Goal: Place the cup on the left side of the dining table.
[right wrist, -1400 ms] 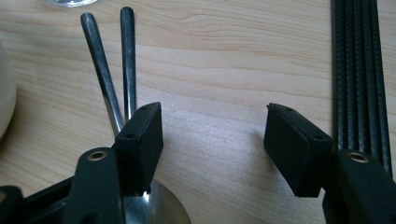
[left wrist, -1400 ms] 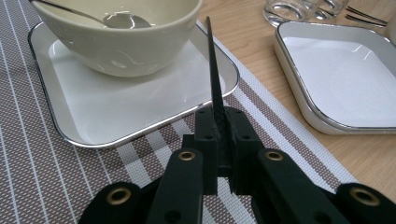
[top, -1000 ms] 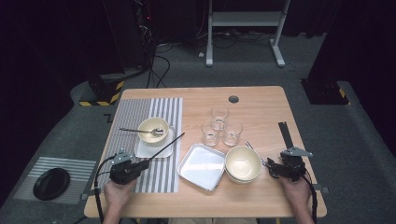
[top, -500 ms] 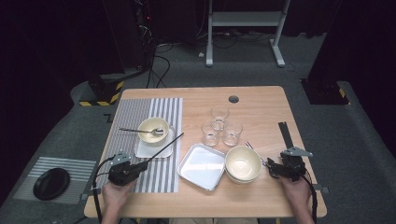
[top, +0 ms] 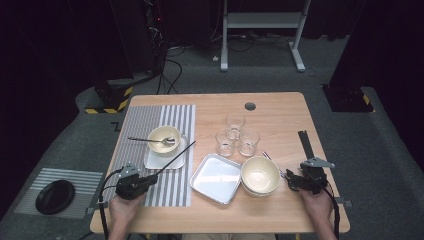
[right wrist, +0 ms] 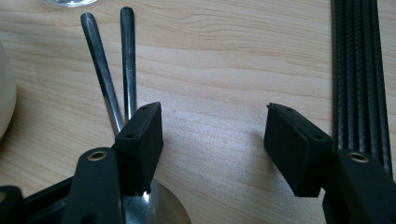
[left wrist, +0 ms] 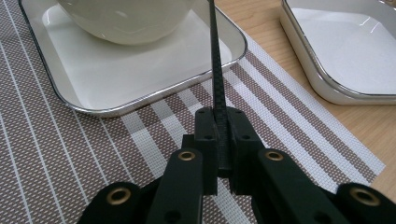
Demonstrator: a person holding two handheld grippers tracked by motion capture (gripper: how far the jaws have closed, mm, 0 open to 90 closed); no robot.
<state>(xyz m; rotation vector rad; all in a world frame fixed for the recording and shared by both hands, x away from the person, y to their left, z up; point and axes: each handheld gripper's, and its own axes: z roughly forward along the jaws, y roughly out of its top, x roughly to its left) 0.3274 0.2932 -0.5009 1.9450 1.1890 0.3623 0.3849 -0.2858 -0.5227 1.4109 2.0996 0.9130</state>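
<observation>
My left gripper (top: 150,178) (left wrist: 223,121) rests low over the striped placemat (top: 140,125) at the front left, shut on a thin black stick (top: 175,157) (left wrist: 215,60). The stick runs up and to the right past a small square plate (top: 152,161) (left wrist: 116,79). A cream bowl (top: 164,137) with a spoon in it stands on that plate. At the front right my right gripper (top: 291,181) (right wrist: 215,130) stands open above bare wood. Two metal spoons (right wrist: 100,60) lie by its left jaw, and their handles point away.
A white square tray (top: 216,177) (left wrist: 345,51) sits mid-table beside stacked cream bowls (top: 260,175). Three glasses (top: 235,122) stand behind them. Black strips (top: 305,145) (right wrist: 357,70) lie along the right side of the table. A black dish (top: 55,196) rests on a floor mat.
</observation>
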